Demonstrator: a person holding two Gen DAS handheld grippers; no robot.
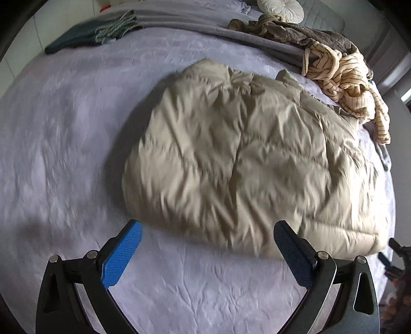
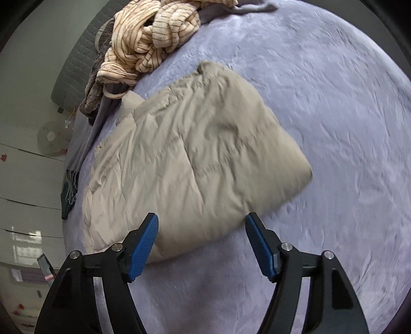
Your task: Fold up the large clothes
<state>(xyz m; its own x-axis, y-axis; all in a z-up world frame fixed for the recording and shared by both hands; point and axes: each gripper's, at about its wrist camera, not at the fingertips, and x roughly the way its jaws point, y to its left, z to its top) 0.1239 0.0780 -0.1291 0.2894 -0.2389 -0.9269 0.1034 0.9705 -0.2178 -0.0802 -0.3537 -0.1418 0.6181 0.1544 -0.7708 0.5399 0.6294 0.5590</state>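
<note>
From the left wrist: a beige padded jacket lies spread and partly folded on a lavender bedspread, filling the middle of the bed. The left gripper hangs with its jaws wide apart and empty, just short of the jacket's near hem. The fold appears to be between passes; the next move likely calls for closing on that near edge and carrying it across the jacket. Beyond the jacket, at its far right, a cream striped garment lies heaped over a brown one; far to the jacket's left sits a dark green folded cloth. A round white cushion rests past the heap.

From the right wrist: the jacket shows as a rough rectangle, one corner puffed up toward the right. The right gripper is likewise spread and holds nothing, its blue pads straddling the near hem without clear contact. The striped garment crowds the jacket's far corner and could hamper a fold in that direction. The bedspread lies bare to the jacket's right.
</note>
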